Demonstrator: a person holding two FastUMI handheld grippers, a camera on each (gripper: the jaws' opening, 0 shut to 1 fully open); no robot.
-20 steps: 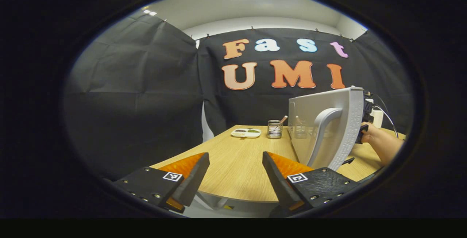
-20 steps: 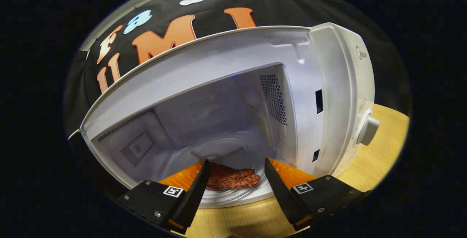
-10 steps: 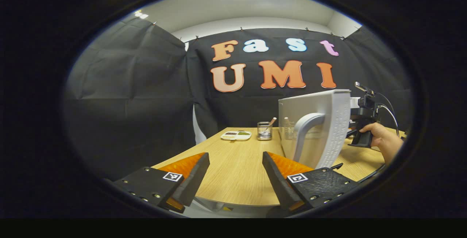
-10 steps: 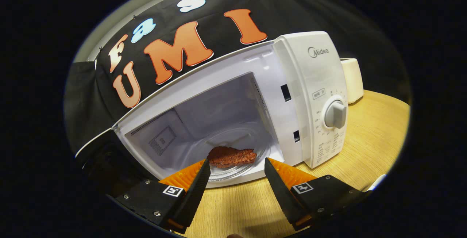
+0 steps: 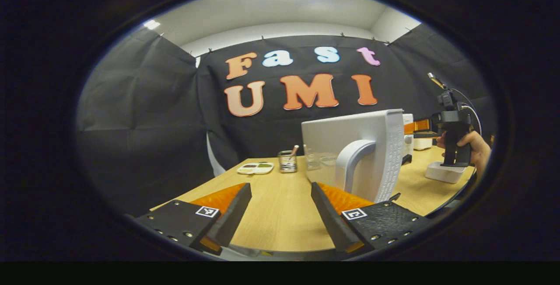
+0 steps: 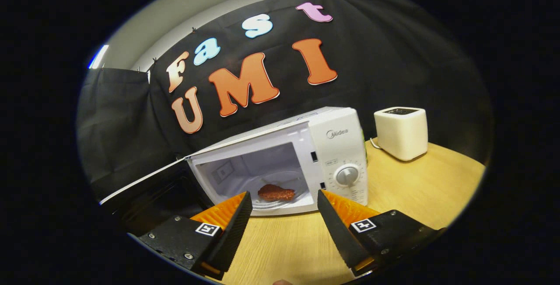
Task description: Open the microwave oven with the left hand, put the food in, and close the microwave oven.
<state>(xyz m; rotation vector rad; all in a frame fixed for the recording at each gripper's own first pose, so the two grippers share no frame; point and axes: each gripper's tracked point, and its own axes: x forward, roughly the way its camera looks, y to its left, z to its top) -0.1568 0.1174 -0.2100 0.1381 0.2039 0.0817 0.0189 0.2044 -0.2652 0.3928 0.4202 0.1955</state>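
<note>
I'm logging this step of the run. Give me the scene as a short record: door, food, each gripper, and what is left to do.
microwave door: open, swung wide
food: on the glass plate inside the microwave
left gripper: jaws open, empty, near the door's handle
right gripper: jaws open, empty, in front of the microwave
toaster: right of the microwave
remaining: close the door

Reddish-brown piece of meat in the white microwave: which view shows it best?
Right gripper view: the reddish-brown piece of meat lies in plain sight on the glass turntable inside the open white microwave. In the left gripper view, the open microwave door faces the camera.
</note>
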